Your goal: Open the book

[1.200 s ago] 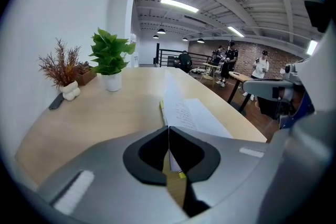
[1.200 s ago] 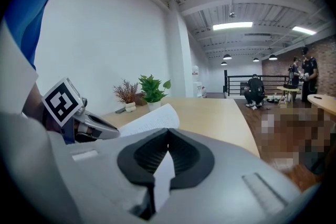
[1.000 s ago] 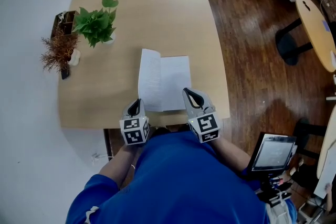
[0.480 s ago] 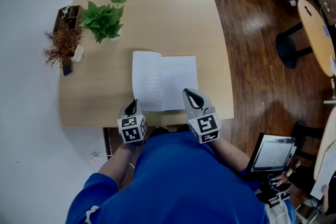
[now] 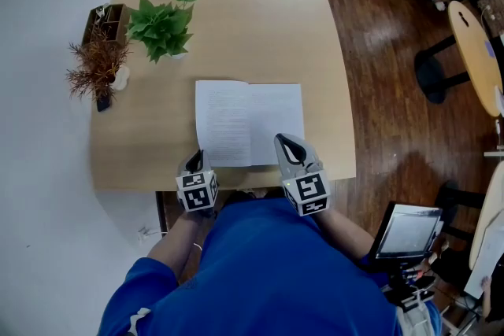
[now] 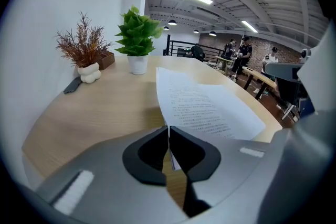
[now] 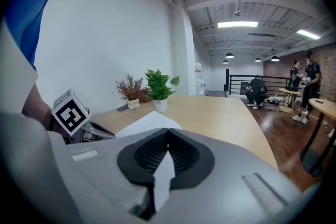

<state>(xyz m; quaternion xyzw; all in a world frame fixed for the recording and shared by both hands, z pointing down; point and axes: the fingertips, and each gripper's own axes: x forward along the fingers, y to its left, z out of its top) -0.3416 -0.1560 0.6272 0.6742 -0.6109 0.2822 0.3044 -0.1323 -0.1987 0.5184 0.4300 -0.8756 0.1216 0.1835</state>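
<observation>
The book (image 5: pixel 248 122) lies open and flat near the front edge of the surface (image 5: pixel 236 12); its left page, upright a second ago, is down. A pot (image 6: pixel 138 64) holds a green plant (image 5: pixel 161 27). The left gripper (image 5: pixel 198 157) and right gripper (image 5: pixel 283 141) each pinch one of its near corners.

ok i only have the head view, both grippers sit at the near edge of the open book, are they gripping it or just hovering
observer: the right gripper view shows the right gripper with its jaws closed and a white strip of the book pinched between them.
operator: and the left one
observer: the left gripper view shows the left gripper with its jaws together at the near corner of the left page. A sliver of paper shows just behind the tips, so that corner looks pinched too.
</observation>
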